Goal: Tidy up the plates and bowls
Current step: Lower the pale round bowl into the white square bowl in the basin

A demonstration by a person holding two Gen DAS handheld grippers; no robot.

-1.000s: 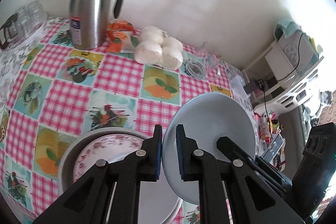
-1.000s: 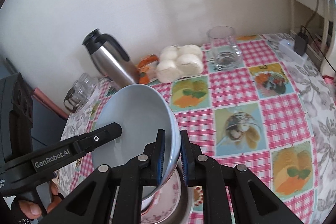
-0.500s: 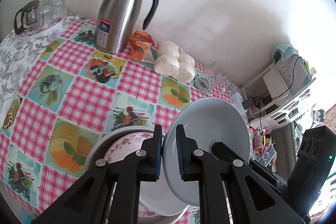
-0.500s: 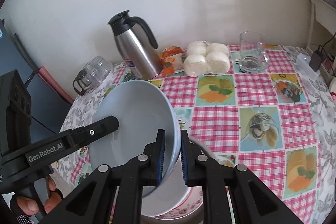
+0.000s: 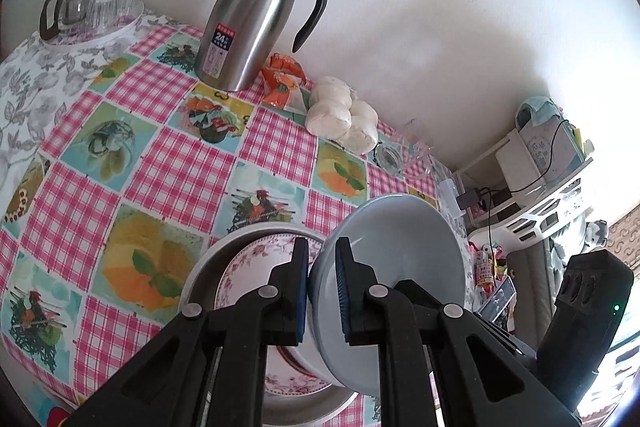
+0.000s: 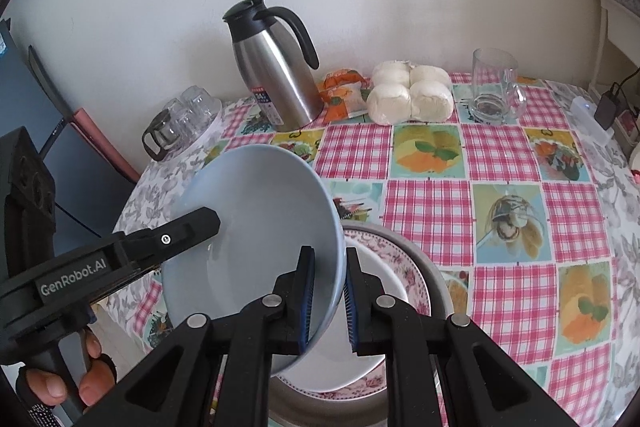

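A pale blue bowl (image 6: 260, 227) is held tilted on edge above the stack, gripped on opposite rims by both grippers. My right gripper (image 6: 328, 291) is shut on its near rim. My left gripper (image 5: 322, 287) is shut on the other rim; it also shows in the right wrist view (image 6: 192, 227). The bowl also shows in the left wrist view (image 5: 400, 267). Below it a white dish (image 6: 360, 359) lies on a pink floral plate (image 6: 412, 275) inside a metal basin (image 6: 436, 283). The plate (image 5: 256, 259) and basin (image 5: 208, 263) also show in the left wrist view.
On the checked tablecloth (image 6: 500, 167) stand a steel thermos jug (image 6: 276, 75), an orange snack packet (image 6: 344, 95), a pack of white buns (image 6: 408, 95), a glass mug (image 6: 492, 87) and a tray of glasses (image 6: 180, 123). A white shelf unit (image 5: 540, 179) stands beyond the table edge.
Both grippers have lifted the blue bowl higher above the stack and pulled back; the table looks farther away and more of it shows. The grips have not changed.
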